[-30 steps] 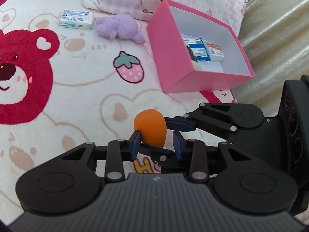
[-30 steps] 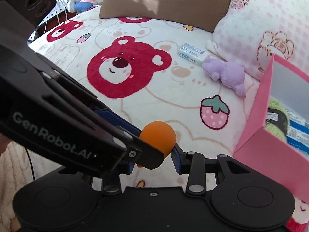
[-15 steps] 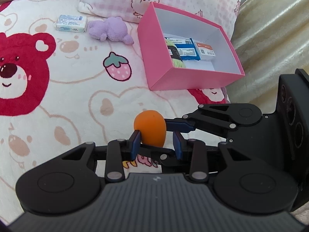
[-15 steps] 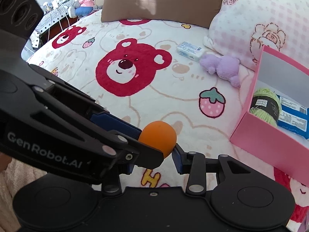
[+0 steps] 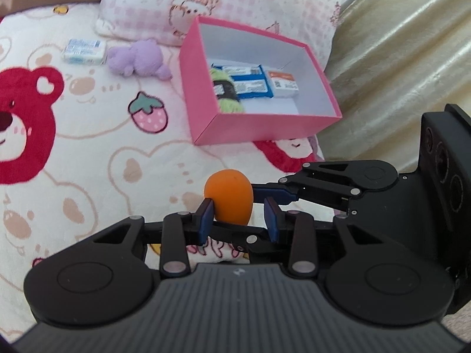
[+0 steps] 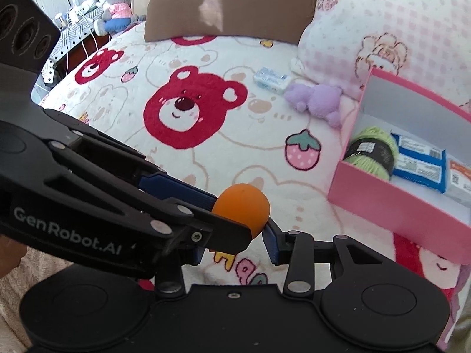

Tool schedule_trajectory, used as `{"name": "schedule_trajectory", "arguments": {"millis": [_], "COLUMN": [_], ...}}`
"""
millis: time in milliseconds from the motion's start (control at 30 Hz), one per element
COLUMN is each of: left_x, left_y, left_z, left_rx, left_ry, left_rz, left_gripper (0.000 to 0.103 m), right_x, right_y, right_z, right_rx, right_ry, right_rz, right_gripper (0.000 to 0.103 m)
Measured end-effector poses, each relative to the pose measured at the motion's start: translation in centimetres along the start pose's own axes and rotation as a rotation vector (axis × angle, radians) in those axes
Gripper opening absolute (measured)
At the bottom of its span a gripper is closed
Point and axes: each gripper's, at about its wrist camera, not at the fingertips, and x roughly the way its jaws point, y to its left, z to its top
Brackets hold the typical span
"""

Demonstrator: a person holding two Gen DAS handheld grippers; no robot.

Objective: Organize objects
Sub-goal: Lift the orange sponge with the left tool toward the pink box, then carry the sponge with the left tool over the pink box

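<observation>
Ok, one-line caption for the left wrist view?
Both hand-held grippers pinch an orange ball above the bear-print blanket, short of the pink box.

The left gripper (image 6: 235, 220) arm bears white lettering "GenRobot.AI".

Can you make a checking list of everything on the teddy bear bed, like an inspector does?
Surface: bear-print blanket, soft.
Job's things: orange ball held above the blanket; pink box holding green yarn, blue packet, white carton; white packet and purple plush loose on the blanket.
Clutter: pink pillow, brown cushion.
Grippers: left claw and right claw both pinch the orange ball.
Cables: white cables on a far side table.
Surroundings: plush toys there; golden fabric by the box.
</observation>
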Motion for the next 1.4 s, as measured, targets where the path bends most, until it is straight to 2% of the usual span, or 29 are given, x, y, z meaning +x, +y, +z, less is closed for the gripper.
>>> {"name": "schedule_trajectory", "arguments": {"millis": [200,533,667,900,1100,1200,1400], "left_x": [-0.7,-1.8,-1.8,-0.8,0.6,1.2,3.2], "left_y": [-1.9,-4.8,-5.7,-6.5,-7.7,-8.9,-10.4], "left_z": [1.4,3.2,3.9,5.7,7.1,7.7,10.7], "left_rx": [0.046,0.113,0.142,0.139,0.152,0.179,0.178], "left_ry": [-0.023,-0.059,-0.082,-0.114,-0.126,-0.132,-0.134], "left_rz": [0.014,-0.019,-0.031,-0.059,-0.143,-0.149,-0.183], "left_gripper": [0.035,0.037,0.037,0.037,0.038,0.038,0.038], "right_x": [-1.7,-4.6,-5.5,-6.0,-7.0,-7.5,-8.0], "right_y": [-0.9,-2.2,-2.5,-4.1,-6.4,-7.4,-10.0], "right_z": [0.5,0.9,1.0,1.8,2.3,2.4,3.1], "right_rx": [0.014,0.023,0.014,0.02,0.072,0.072,0.088], "right_ry": [-0.06,-0.142,-0.173,-0.199,-0.194,-0.204,-0.235], "right_rz": [-0.015,-0.036,-0.072,-0.122,-0.171,-0.198,-0.257], "right_gripper": [0.046,0.047,0.047,0.047,0.047,0.047,0.047]}}
